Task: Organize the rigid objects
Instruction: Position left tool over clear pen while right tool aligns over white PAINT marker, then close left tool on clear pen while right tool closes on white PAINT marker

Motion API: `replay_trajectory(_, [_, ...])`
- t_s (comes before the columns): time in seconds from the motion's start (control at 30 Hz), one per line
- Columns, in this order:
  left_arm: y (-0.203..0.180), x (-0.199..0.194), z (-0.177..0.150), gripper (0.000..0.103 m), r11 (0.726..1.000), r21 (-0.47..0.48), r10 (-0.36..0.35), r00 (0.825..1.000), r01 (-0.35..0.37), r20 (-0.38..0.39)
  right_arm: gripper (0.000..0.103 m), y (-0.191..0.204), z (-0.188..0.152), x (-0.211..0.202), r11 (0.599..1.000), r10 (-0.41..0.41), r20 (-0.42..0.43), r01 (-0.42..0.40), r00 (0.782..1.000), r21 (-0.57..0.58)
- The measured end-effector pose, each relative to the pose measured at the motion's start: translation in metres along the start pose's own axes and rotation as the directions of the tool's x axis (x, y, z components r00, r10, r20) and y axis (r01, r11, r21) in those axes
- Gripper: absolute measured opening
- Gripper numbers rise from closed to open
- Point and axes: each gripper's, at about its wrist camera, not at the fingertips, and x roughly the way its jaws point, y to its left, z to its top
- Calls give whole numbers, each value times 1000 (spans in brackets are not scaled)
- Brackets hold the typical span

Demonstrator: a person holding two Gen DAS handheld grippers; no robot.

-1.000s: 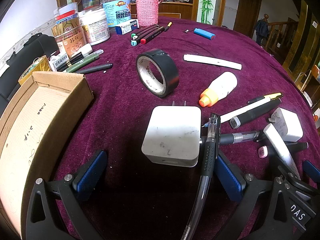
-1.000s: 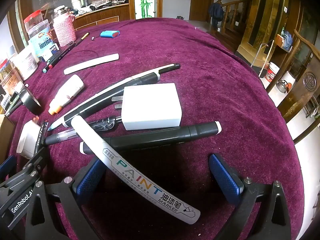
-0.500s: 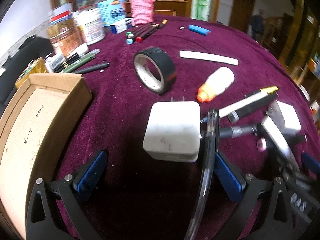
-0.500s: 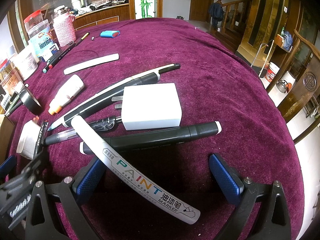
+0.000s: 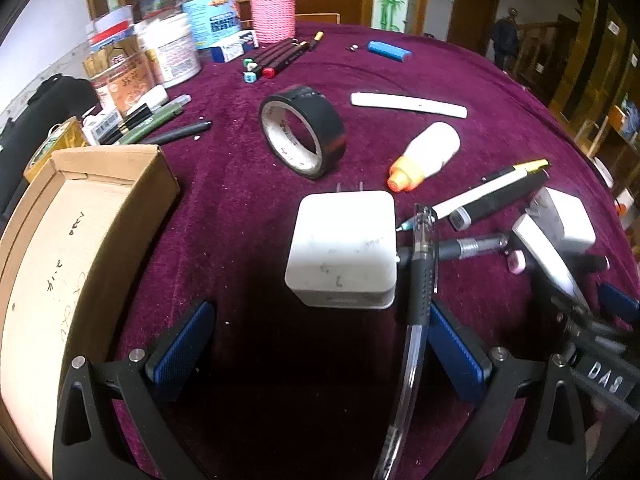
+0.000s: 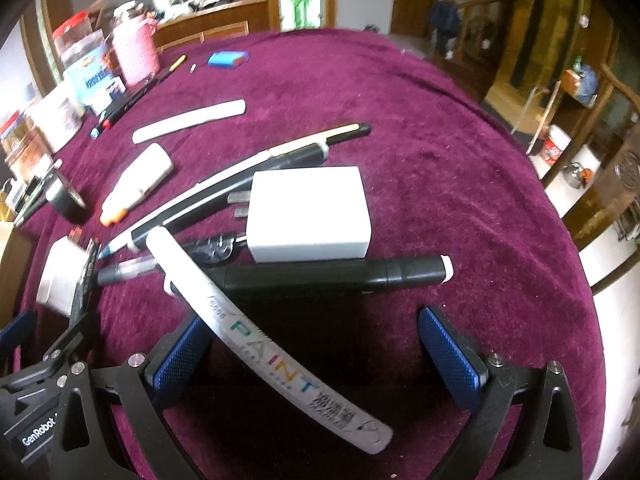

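My left gripper (image 5: 320, 340) is open just short of a scuffed white charger (image 5: 344, 248) on the purple cloth. A clear gel pen with a black grip (image 5: 420, 280) lies against its right finger. A cardboard box (image 5: 80, 232) stands to the left. My right gripper (image 6: 320, 344) is open, just short of a second white charger (image 6: 308, 216). A white paint marker (image 6: 260, 344) lies slanted across its left finger, over a black marker (image 6: 340, 276).
A black tape roll (image 5: 304, 136), a white glue bottle with an orange cap (image 5: 424, 156), a white strip (image 5: 408, 104), a blue lighter (image 5: 388, 50) and several pens lie further out. Jars and a pink knit-covered bottle (image 5: 272, 12) crowd the far left. The table edge curves at the right (image 6: 580, 280).
Both views have shifted slightly closer to the table. Both grippers stay open and no object has moved.
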Motion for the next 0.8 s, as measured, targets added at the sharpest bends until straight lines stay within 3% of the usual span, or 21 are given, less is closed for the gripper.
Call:
replay_trajectory(0.4, [-5,-1,0,103,999,23,37,999,-37,15,102,1,-8,-6,1000,-3,23,3,1000,-26])
replay_trajectory(0.57, [-1,0,0,103,1000,-4,15,1000,-15,4,102,1,-10,-12,999,-27,33,29,999,-34])
replay_trajectory(0.7, [2,-1,-1,103,1000,-3,6,1000,-6,2,102,-5,-16,-32,998,-62,104,65,993,-24])
replay_trajectory(0.8, [6,-10,-4,100,1000,-12,3,999,-2,36,102,-18,-21,-62,998,-58,210,56,976,14])
